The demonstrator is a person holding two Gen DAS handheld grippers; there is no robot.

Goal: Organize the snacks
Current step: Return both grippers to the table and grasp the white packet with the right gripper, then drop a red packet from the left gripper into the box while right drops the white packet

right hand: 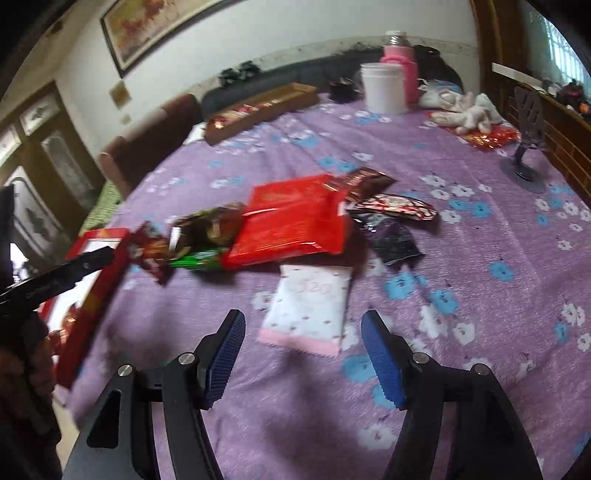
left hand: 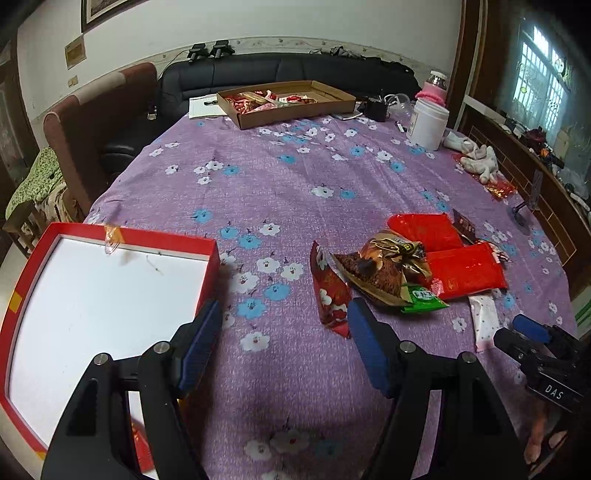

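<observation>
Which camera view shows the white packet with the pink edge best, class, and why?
The right wrist view: the white packet lies whole, just ahead of the open right gripper, though slightly blurred. The left wrist view shows it only small and foreshortened near the frame's right side, below the red packets.

White tub (left hand: 427, 123), pink bottle (right hand: 402, 74), black sofa (left hand: 280, 72), framed picture (right hand: 155, 27)

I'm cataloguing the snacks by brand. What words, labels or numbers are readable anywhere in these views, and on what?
"DAS": white letters on the black body of the right gripper, seen from the left wrist view.
Green packet: a white label, too small to read.
Red packets: gold print, too faint to read.
White-and-pink packet: pale lettering, blurred.
Brown bag: print unreadable.
</observation>
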